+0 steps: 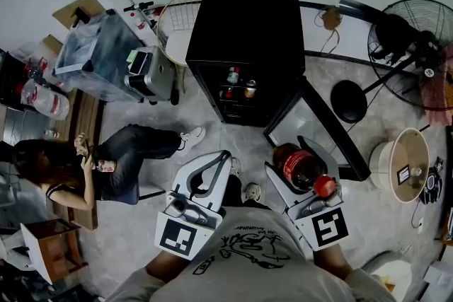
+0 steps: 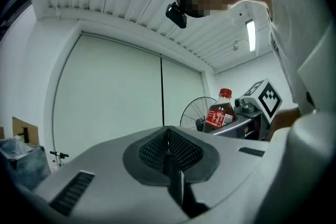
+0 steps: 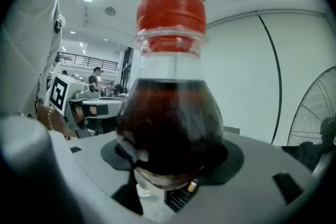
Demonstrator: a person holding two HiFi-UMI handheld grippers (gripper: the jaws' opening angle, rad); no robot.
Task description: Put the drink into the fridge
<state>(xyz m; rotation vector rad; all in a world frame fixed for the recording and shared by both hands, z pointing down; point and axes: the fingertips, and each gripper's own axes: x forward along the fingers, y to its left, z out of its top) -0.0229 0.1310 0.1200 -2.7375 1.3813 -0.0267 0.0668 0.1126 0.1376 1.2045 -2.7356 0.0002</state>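
A cola bottle [image 1: 299,166] with a red cap [image 1: 325,186] lies level in my right gripper [image 1: 295,152], which is shut on its dark body. In the right gripper view the bottle [image 3: 170,113] fills the frame between the two grey jaws of this gripper [image 3: 173,168]. My left gripper [image 1: 224,158] hangs beside it at the left, shut and empty; its ribbed pads [image 2: 169,150] meet. Just ahead of both stands the black fridge [image 1: 244,32]. Its glass door [image 1: 322,127] is swung open to the right, and a few drinks [image 1: 233,74] sit on its shelves.
A person [image 1: 106,159] sits on the floor at the left with legs stretched toward the fridge. At the right are a floor fan [image 1: 417,39], a black round stool [image 1: 348,101] and a white round bin [image 1: 405,165]. A wire basket [image 1: 177,18] and a plastic crate [image 1: 99,53] stand left of the fridge.
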